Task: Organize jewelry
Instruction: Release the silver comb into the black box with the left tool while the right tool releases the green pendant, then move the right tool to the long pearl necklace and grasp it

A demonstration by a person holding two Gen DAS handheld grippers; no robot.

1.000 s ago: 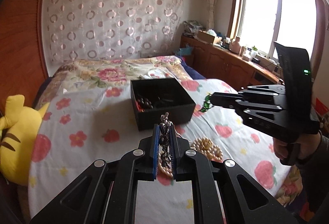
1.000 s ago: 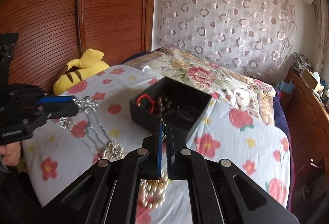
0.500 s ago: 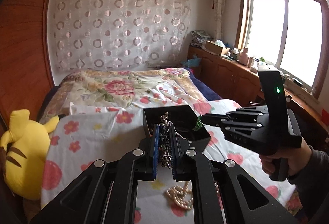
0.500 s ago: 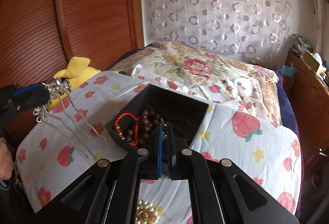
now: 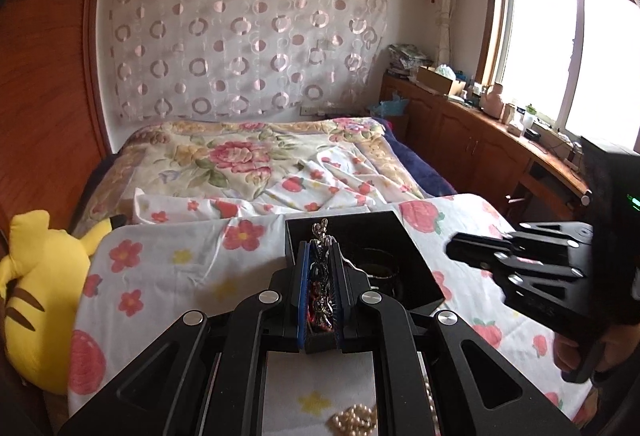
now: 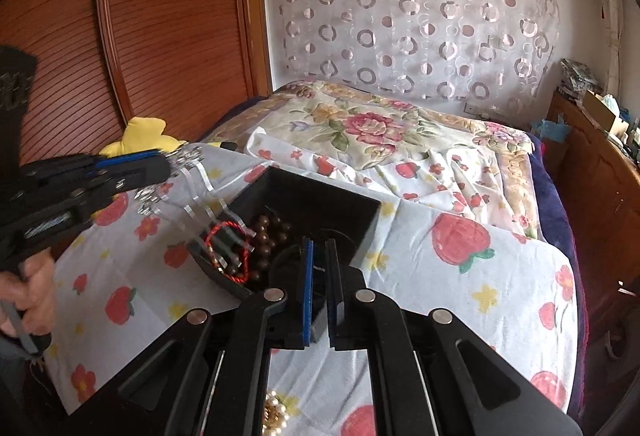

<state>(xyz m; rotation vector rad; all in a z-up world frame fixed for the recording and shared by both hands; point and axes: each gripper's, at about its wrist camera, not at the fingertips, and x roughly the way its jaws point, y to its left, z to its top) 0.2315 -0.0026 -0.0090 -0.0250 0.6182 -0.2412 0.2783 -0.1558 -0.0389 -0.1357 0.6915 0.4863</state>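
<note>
silver hairpin pinched at ornate head by left hand-held gripper, prongs dangling over black box; stiff, light, probably slippery. right hand-held gripper nearly closed, empty.

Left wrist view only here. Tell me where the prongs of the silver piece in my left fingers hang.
Observer: The silver hairpins' prongs slant down from the left gripper into the black box.
Operator: Report what lies under them.
Observer: A red cord bracelet, with brown beads beside it.
Operator: Give me the right gripper's load.
Observer: On the right gripper the fingers stand nearly closed; I cannot tell whether anything sits between them.
</note>
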